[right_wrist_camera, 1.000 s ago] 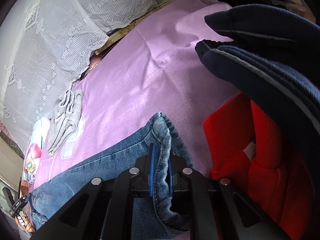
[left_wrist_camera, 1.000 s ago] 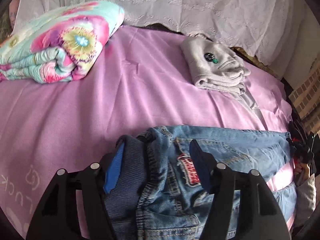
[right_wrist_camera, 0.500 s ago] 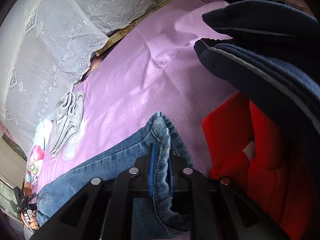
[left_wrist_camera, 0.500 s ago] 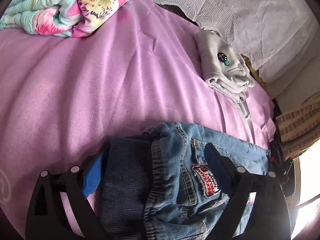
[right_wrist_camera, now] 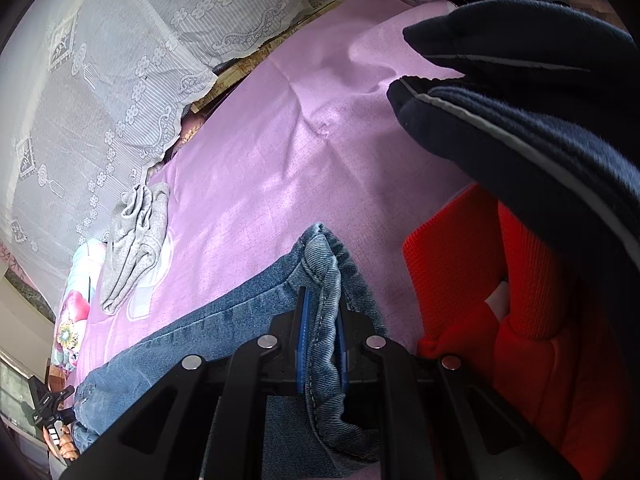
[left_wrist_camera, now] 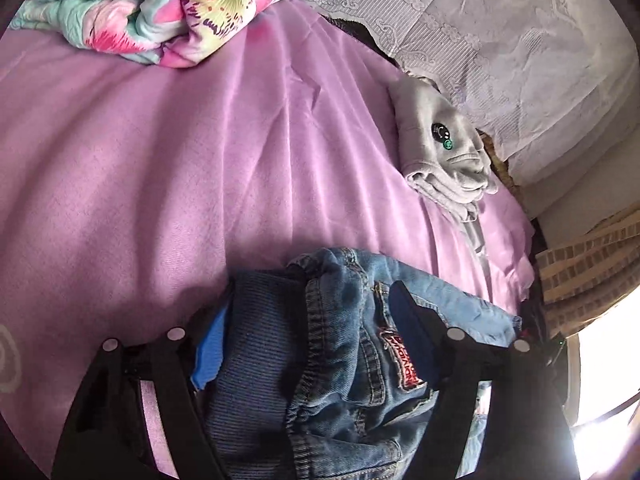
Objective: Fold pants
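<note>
Blue denim pants point(left_wrist_camera: 344, 360) lie across the purple bed sheet point(left_wrist_camera: 160, 160). In the left wrist view their ribbed waistband and the pocket with a red patch sit bunched between the wide-spread fingers of my left gripper point(left_wrist_camera: 312, 320), which is open. In the right wrist view my right gripper point(right_wrist_camera: 322, 320) is shut on the hem of a pant leg point(right_wrist_camera: 324, 272), whose cuff sticks up past the blue pads. The leg runs away to the lower left, where the other gripper and a hand point(right_wrist_camera: 60, 440) show small.
A folded floral quilt point(left_wrist_camera: 160, 12) lies at the far left of the bed. A folded grey garment point(left_wrist_camera: 440, 148) lies near the white lace cover point(left_wrist_camera: 500, 40). A red garment point(right_wrist_camera: 500, 320) and a dark navy one point(right_wrist_camera: 540, 120) lie right beside the held hem.
The left wrist view has tilted and swung, so the quilt slid up and the grey garment right. Its fingers stand a little wider. The right gripper keeps its hold and has barely moved.
</note>
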`<state>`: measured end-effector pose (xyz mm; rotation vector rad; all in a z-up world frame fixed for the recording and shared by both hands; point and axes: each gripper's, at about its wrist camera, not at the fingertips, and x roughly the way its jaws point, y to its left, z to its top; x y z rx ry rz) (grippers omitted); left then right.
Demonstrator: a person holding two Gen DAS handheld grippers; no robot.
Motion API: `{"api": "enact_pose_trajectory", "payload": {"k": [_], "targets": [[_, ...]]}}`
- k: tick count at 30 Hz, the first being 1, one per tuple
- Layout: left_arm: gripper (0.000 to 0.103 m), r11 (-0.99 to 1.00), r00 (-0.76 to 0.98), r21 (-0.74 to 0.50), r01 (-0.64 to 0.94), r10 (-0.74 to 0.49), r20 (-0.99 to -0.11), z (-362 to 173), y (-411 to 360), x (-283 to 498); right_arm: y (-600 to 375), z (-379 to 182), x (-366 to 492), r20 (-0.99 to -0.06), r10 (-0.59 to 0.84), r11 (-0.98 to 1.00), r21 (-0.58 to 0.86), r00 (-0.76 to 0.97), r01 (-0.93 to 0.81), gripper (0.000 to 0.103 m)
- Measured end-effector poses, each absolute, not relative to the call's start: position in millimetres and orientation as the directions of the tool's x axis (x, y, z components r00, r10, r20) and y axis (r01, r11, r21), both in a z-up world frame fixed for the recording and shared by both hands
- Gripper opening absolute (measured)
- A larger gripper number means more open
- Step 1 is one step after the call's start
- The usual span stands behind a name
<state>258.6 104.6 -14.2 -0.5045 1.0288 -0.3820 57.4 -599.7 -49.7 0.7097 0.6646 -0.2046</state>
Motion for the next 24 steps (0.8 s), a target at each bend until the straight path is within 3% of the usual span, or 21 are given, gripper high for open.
{"api": "enact_pose_trajectory", "payload": {"k": [2,4,5,7,8,10,12,14,16,18,21,22,23,24], "targets": [[0.037,0.843,0.500,-0.538,0.022,-0.475,-0.724,-12,108,259,-598,-48,57,-0.630,0.034,0.756,0.524,0.776,0.392,0.012],[0.021,0.824,0.536,-0.567,0.006,-0.481,-0.694,-7,115,255,-592,-40,57,-0.635,-0.002,0.776,0.486,0.773,0.402,0.006],[0.005,0.851,0.572,-0.524,-0.021,-0.420,-0.705,0,118,250,-590,-32,56,-0.626,-0.019,0.786,0.473,0.780,0.399,0.005],[0.005,0.827,0.658,-0.562,-0.023,-0.410,-0.631,24,135,236,-586,-9,54,-0.569,-0.026,0.795,0.487,0.822,0.363,0.004],[0.000,0.820,0.706,-0.572,-0.014,-0.397,-0.586,40,143,228,-584,3,55,-0.542,-0.029,0.798,0.493,0.840,0.347,0.004],[0.000,0.873,0.781,-0.488,-0.011,-0.297,-0.549,70,148,217,-580,20,64,-0.521,-0.040,0.813,0.479,0.853,0.331,0.004],[0.000,0.871,0.780,-0.492,0.005,-0.310,-0.543,83,153,218,-580,20,78,-0.543,-0.074,0.828,0.434,0.837,0.355,0.004],[0.000,0.869,0.721,-0.494,0.035,-0.365,-0.590,76,150,226,-585,2,85,-0.590,-0.084,0.807,0.433,0.803,0.402,0.004],[0.012,0.876,0.628,-0.482,0.021,-0.387,-0.675,53,140,238,-594,-20,79,-0.612,-0.057,0.764,0.482,0.789,0.429,0.004],[0.042,0.894,0.568,-0.449,0.004,-0.371,-0.734,24,132,244,-600,-33,69,-0.613,-0.039,0.734,0.518,0.789,0.439,0.004],[0.044,0.903,0.510,-0.428,0.028,-0.381,-0.771,1,117,257,-607,-39,66,-0.606,-0.005,0.705,0.562,0.796,0.432,0.004],[0.047,0.914,0.505,-0.402,0.053,-0.372,-0.779,-1,110,261,-605,-40,68,-0.614,-0.011,0.713,0.549,0.789,0.436,0.004],[0.059,0.928,0.491,-0.361,0.092,-0.358,-0.794,-5,101,266,-602,-43,71,-0.625,-0.019,0.723,0.531,0.781,0.442,0.004],[0.060,0.936,0.480,-0.334,0.116,-0.347,-0.806,-9,94,269,-601,-45,73,-0.633,-0.027,0.731,0.515,0.774,0.447,0.004]]}}
